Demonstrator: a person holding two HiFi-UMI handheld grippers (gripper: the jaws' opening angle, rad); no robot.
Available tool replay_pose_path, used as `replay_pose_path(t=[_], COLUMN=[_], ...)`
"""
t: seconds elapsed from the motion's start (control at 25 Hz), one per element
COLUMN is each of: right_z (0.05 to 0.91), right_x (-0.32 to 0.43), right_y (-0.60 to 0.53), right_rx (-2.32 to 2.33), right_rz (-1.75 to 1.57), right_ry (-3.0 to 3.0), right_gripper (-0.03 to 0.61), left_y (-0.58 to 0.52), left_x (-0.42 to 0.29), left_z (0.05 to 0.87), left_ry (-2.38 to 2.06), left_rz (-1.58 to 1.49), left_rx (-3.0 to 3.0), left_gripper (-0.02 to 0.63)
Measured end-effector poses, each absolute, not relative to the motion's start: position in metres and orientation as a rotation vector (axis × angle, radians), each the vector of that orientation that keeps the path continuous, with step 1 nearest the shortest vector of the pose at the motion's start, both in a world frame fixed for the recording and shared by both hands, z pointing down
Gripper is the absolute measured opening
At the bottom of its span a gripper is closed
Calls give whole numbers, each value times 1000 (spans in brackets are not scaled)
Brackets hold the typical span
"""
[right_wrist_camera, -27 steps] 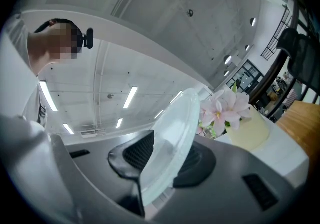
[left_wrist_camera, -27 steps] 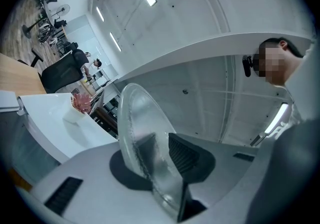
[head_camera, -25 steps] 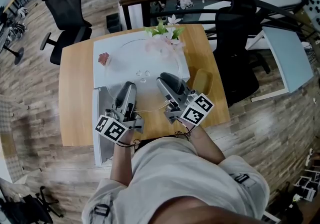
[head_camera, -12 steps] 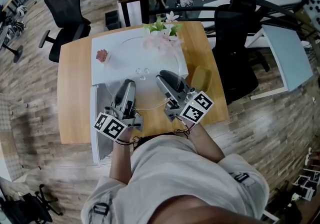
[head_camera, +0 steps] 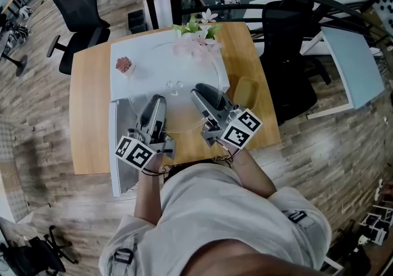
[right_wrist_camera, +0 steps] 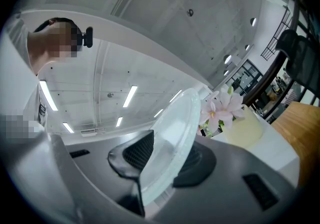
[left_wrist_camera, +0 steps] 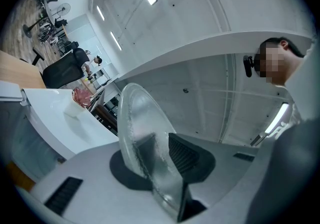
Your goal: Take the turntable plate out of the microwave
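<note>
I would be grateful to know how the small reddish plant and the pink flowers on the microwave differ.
The reddish plant is small, in a white pot; the pink flowers form a larger bunch with green leaves, in a pale yellow vase. The reddish plant stands near the left edge of the microwave top, the pink flowers at its far edge, further right. Both stand upright on that white top.

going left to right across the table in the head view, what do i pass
small pink ornament in white cup → left claw → right claw → flat mustard-yellow pad; clear round glass turntable plate spans both, left out
</note>
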State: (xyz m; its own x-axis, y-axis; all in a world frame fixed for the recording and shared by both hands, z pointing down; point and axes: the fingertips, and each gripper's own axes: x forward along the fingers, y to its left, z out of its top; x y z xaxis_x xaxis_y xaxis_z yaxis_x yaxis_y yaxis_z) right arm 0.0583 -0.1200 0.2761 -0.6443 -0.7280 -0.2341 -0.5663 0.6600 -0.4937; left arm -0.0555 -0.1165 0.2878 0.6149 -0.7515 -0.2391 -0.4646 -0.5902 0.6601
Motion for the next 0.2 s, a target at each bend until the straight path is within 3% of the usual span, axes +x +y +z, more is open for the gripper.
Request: replay_pose_path(t=[0.2], right_z=[274], right_x=[59], right_y=[-120], right_rx=[-1006], right_rz=[-527], right_ry=[2470], right_gripper=[109], left_y=[-116], left_x=[-55], left_z=[287], left_ry=[-957], left_rz=[-693], left_rx=[2291], left_gripper=[98])
